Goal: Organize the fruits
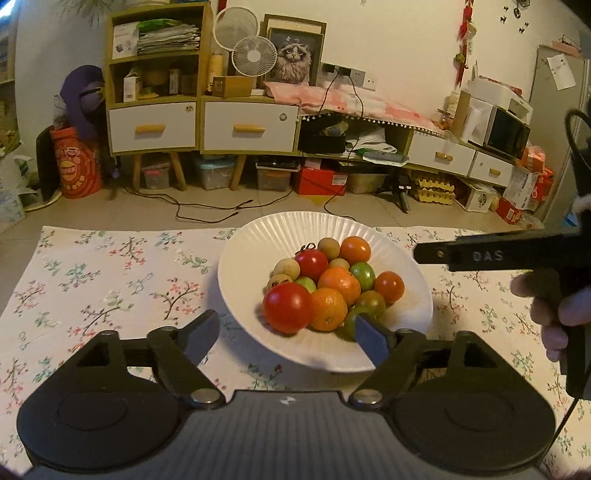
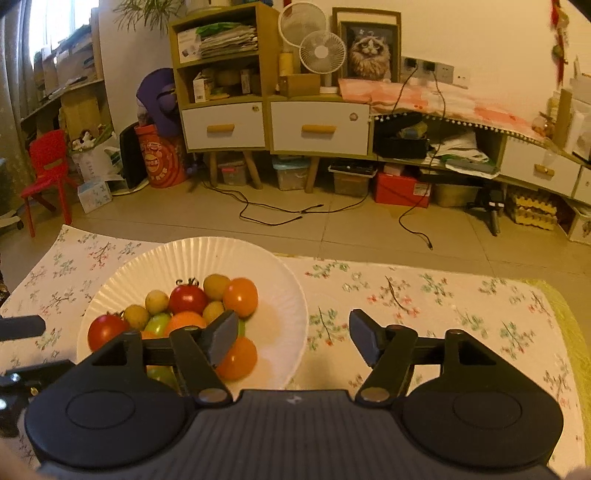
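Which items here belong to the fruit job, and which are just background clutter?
Job:
- white ribbed paper plate
- pile of small red, orange, green and tan fruits on it
- left gripper and right gripper, fingers apart and empty

Lying about:
- floral tablecloth
- white desk fans
- framed cat picture
- red plastic chair
- black floor cables

Warm, dim room light with a bent fisheye look

The light is yellowish and soft, and a bright window glows white at the top left of the right wrist view. The white plate shines pale. Fruit nearest the lens looks a little blurry. Straight cabinets bend near the edges, and the corners go dark.
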Available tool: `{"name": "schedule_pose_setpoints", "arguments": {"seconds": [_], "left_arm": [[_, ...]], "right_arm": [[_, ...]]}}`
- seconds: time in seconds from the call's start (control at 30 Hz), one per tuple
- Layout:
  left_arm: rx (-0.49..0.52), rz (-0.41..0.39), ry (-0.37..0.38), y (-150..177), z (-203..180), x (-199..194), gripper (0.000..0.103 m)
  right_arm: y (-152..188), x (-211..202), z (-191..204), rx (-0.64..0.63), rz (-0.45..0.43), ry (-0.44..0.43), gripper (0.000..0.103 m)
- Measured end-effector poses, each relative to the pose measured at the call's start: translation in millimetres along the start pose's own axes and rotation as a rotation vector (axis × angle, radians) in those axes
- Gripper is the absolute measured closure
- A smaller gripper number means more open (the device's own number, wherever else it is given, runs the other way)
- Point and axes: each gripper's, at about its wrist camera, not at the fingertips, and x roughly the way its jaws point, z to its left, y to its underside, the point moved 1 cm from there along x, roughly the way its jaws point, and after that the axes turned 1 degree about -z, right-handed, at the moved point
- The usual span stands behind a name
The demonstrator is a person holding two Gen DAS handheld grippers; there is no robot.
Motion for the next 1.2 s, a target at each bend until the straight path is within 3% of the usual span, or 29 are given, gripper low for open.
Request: {"name": "schedule_pose_setpoints", "arguments": {"seconds": [0.27, 0.47, 0.7, 0.9, 1.2], "left_arm": [[-0.04, 0.064, -0.033, 19, 2, -11, 0.012], [-0.05, 0.096, -0.068, 32, -2, -23, 0.007], [-0.05, 0.151, -0.15, 47, -11, -38, 0.006], [-0.077, 0.138, -0.211, 49, -23, -63, 0.006], [-0.075, 0.141, -0.273, 52, -34, -72, 0.006]], "right_arm": [[27, -21, -3, 0.057, 0.024, 0.043, 0.029], [46, -39, 14, 0.012, 0.047, 0.057, 0.022], [70, -66, 26, 0.034, 0.058, 0.064, 0.011], [75, -85, 40, -0.023, 0.072, 0.142, 0.001], [82, -87, 49, -0.051, 0.094, 0.145, 0.001]]}}
